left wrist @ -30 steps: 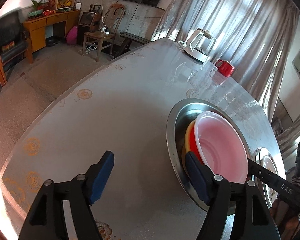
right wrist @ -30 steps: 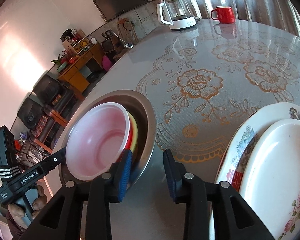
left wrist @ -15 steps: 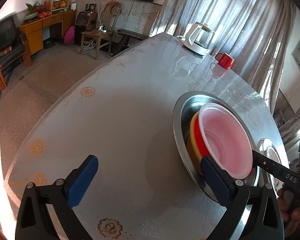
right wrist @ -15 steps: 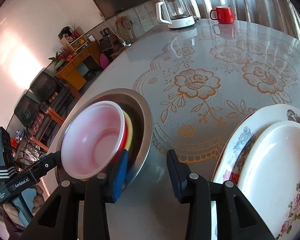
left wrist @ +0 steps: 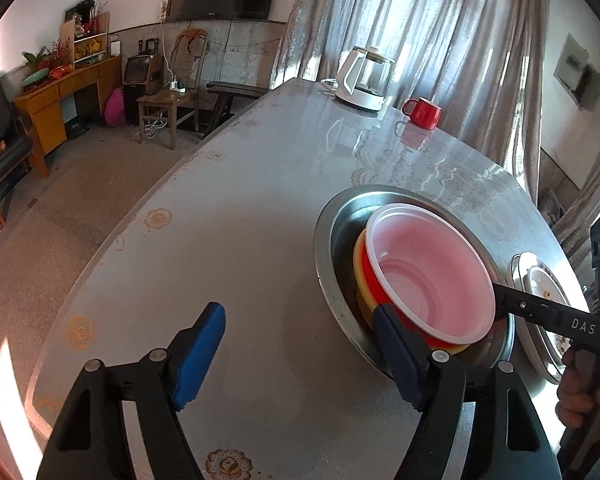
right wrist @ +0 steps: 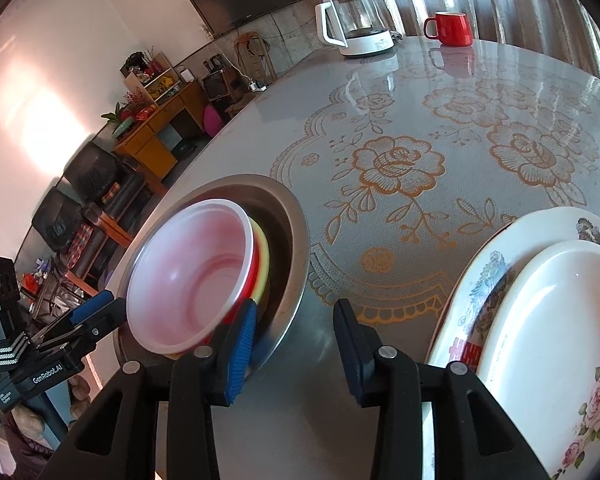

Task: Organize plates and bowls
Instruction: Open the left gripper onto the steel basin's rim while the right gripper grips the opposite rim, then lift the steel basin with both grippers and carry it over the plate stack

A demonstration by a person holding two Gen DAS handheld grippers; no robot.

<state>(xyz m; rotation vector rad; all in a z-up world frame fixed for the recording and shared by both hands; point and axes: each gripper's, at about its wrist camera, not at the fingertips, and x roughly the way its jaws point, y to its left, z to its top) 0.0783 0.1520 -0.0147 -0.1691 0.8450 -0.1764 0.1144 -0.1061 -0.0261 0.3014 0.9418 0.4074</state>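
Spreading across both views is a grey table (right wrist: 400, 92) with a glossy cover printed in gold roses; it is carrying everything here. On it a metal basin (left wrist: 332, 240) is sitting near the edge, and inside it a stack of bowls is nesting: a translucent pink bowl (left wrist: 432, 276) on top, a red bowl (left wrist: 370, 272) under it, and a yellow bowl (left wrist: 358, 256) at the bottom, of which only the rims are showing; the stack is leaning toward one side of the basin. Just beside the basin, in the right wrist view, a flowered plate (right wrist: 476, 280) is lying with a white plate (right wrist: 556, 320) resting on it; the white one is carrying pink roses near its rim.

The left gripper (left wrist: 300, 356) is hovering low over the table with its jaws spread wide and holding nothing; one blue pad is standing over bare tabletop, the other is sitting at the basin's near rim, just beside the bowl stack. The right gripper (right wrist: 296, 344) is also having its jaws apart, though less widely, and is pinching nothing; its left pad is lying close against the basin wall beside the bowls, and I cannot tell if it is touching; its other pad is hanging over the table between basin and plates.

At the far end a white kettle (right wrist: 352, 20) and a red mug (right wrist: 452, 28) are standing near each other; well apart from the basin.
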